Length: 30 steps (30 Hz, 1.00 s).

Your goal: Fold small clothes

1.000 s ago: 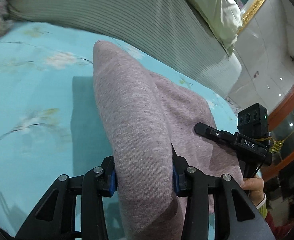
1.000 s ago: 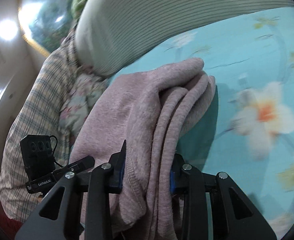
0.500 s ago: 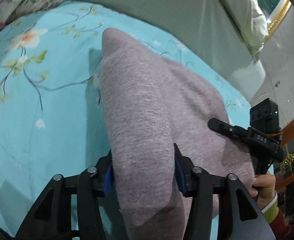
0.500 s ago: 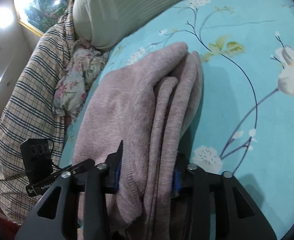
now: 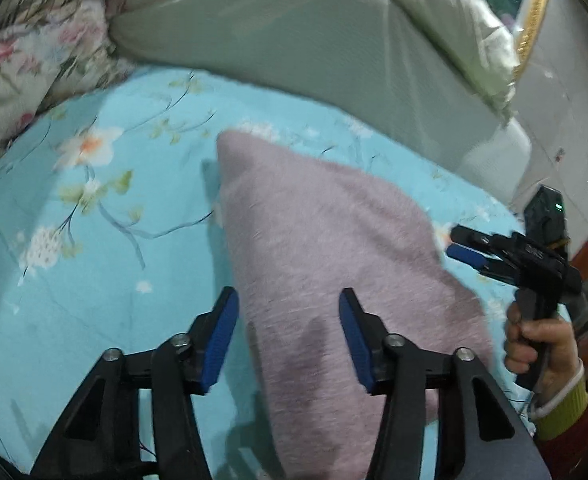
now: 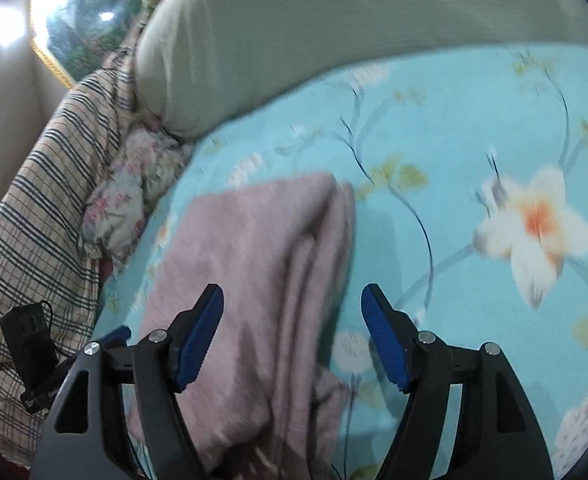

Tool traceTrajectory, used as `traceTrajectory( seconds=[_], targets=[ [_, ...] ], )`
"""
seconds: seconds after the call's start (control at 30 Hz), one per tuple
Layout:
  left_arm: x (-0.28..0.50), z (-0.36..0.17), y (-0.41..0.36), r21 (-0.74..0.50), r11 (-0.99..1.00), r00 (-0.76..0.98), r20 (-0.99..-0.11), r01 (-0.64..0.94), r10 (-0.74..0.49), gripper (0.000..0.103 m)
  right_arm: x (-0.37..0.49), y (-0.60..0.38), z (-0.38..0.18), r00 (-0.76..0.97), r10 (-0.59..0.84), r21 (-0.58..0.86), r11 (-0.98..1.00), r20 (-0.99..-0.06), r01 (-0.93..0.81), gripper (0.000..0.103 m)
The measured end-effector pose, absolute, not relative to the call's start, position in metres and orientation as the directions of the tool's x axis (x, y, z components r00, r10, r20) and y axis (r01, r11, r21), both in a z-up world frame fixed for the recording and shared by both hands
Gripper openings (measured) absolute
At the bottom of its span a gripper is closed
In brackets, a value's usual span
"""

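Both sets of fingers spread wide, gripping nothing. Left gripper (image 5: 288, 334) and right gripper (image 6: 292, 334) each straddle one end of folded pink knit garment (image 5: 334, 248), lying flat mid-bed on turquoise floral sheet (image 5: 94, 260), short of grey-green bolster (image 5: 294, 40). Layered edges stacked my right side; fold looks set.

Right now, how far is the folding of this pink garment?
Done: the pink knit garment lies on the floral bedsheet in several stacked layers. In hand: nothing; the left gripper and the right gripper are both open around it. Left: perhaps smoothing the loose near end; other clothes are not visible.
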<state>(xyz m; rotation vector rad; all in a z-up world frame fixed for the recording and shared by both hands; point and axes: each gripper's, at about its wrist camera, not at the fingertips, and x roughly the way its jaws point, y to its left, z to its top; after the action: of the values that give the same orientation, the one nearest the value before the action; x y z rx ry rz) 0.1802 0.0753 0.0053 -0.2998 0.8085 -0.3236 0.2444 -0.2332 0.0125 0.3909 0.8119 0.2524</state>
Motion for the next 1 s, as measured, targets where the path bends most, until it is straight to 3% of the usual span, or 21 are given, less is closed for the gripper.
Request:
traceTrajectory(
  seconds=[0.23, 0.3, 0.4, 0.63, 0.83, 0.9, 0.97, 1.0],
  targets=[
    [0.176, 0.005, 0.050, -0.379, 0.888, 0.615, -0.644, 0.262, -0.456, 0.030, 0.290, -0.225, -0.009, 0.601, 0.373, 0.430, 0.901, -0.707, -0.053, 0.036],
    [0.175, 0.001, 0.045, -0.386, 0.878, 0.592, -0.649, 0.284, -0.477, 0.030, 0.300, -0.225, -0.015, 0.577, 0.377, 0.438, 0.898, -0.725, -0.037, 0.018],
    [0.176, -0.002, 0.041, -0.387, 0.871, 0.570, -0.659, 0.302, -0.491, 0.030, 0.295, -0.226, 0.004, 0.624, 0.386, 0.446, 0.892, -0.679, -0.067, 0.008],
    [0.181, -0.009, 0.035, -0.379, 0.871, 0.555, -0.672, 0.311, -0.491, 0.030, 0.300, -0.246, -0.023, 0.601, 0.328, 0.433, 0.901, -0.729, 0.033, 0.007],
    [0.180, -0.023, 0.020, -0.354, 0.884, 0.525, -0.712, 0.305, -0.466, 0.030, 0.283, -0.249, -0.015, 0.619, 0.354, 0.485, 0.873, -0.701, 0.049, 0.011],
    [0.171, -0.018, 0.019, -0.342, 0.887, 0.530, -0.712, 0.310, -0.460, 0.030, 0.261, -0.249, -0.001, 0.630, 0.379, 0.502, 0.865, -0.678, 0.020, 0.027],
    [0.161, -0.014, 0.023, -0.336, 0.888, 0.539, -0.707, 0.314, -0.458, 0.030, 0.228, -0.245, 0.011, 0.649, 0.398, 0.504, 0.863, -0.648, -0.025, 0.037],
    [0.154, -0.012, 0.026, -0.330, 0.890, 0.546, -0.704, 0.314, -0.454, 0.030, 0.215, -0.242, 0.013, 0.652, 0.408, 0.503, 0.863, -0.640, -0.046, 0.037]
  ],
)
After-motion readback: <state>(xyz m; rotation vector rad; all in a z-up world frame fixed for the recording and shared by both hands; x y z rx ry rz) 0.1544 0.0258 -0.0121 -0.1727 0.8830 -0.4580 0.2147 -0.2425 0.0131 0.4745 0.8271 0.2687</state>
